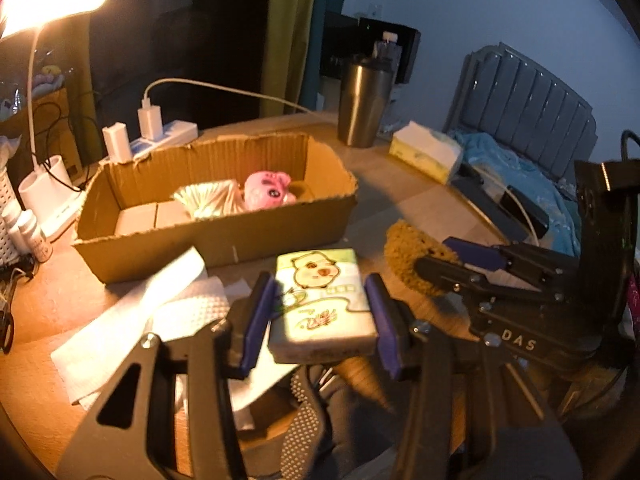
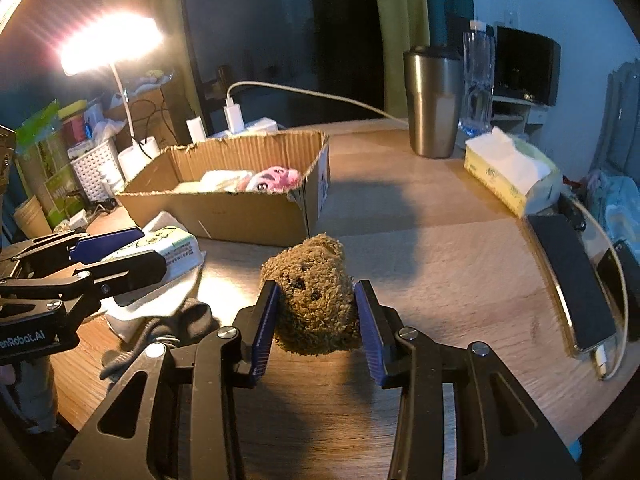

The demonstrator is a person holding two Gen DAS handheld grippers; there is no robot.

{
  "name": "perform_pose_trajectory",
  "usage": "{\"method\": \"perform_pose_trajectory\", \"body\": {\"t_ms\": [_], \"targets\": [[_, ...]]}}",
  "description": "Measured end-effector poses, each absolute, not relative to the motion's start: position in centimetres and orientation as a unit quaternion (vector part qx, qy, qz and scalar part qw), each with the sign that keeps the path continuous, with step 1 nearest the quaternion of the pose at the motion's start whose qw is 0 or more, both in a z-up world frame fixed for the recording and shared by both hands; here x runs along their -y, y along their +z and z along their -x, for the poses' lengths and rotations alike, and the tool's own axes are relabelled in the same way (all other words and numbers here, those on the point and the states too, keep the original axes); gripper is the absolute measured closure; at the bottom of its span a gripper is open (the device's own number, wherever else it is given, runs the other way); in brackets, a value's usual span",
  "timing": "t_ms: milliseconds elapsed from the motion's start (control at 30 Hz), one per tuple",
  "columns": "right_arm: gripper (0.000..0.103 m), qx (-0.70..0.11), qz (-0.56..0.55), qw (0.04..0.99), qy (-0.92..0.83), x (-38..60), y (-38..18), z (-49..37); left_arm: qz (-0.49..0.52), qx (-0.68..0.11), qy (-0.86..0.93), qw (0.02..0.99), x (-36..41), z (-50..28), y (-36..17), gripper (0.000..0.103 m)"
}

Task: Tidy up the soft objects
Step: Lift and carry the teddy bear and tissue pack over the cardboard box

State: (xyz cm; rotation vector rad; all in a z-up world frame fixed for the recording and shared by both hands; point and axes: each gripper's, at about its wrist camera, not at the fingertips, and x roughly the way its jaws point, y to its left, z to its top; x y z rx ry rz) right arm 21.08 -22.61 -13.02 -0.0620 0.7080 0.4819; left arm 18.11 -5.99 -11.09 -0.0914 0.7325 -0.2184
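Observation:
My left gripper [image 1: 320, 300] is shut on a small green-and-white tissue pack [image 1: 320, 300] with a cartoon print, held above the table in front of the cardboard box [image 1: 224, 240]. My right gripper [image 2: 316, 304] is shut on a brown plush bear [image 2: 314, 292], seen in the left wrist view [image 1: 408, 256] too. The box holds a pink plush toy [image 1: 266, 192] and a pale folded cloth [image 1: 208, 200]. In the right wrist view the left gripper [image 2: 120, 256] and its pack [image 2: 168, 248] sit at the left, near the box [image 2: 240, 212].
Paper towels [image 1: 160, 312] and dark fabric [image 2: 172, 328] lie on the wooden table under the left gripper. A steel tumbler [image 2: 432, 104], a tissue box [image 2: 512, 176], a phone [image 2: 572, 288] with cable, a power strip [image 1: 160, 136] and a lit desk lamp [image 2: 112, 44] stand around.

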Motion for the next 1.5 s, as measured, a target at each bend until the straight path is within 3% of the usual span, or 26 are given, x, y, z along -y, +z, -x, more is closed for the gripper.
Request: {"method": "perform_pose_trajectory", "body": {"t_ms": [1500], "targets": [[0.062,-0.209,0.092,0.938,0.261,15.1,-3.3,-18.2,0.064,-0.170,-0.025,0.983,-4.7,-12.9,-3.2,0.055]]}}
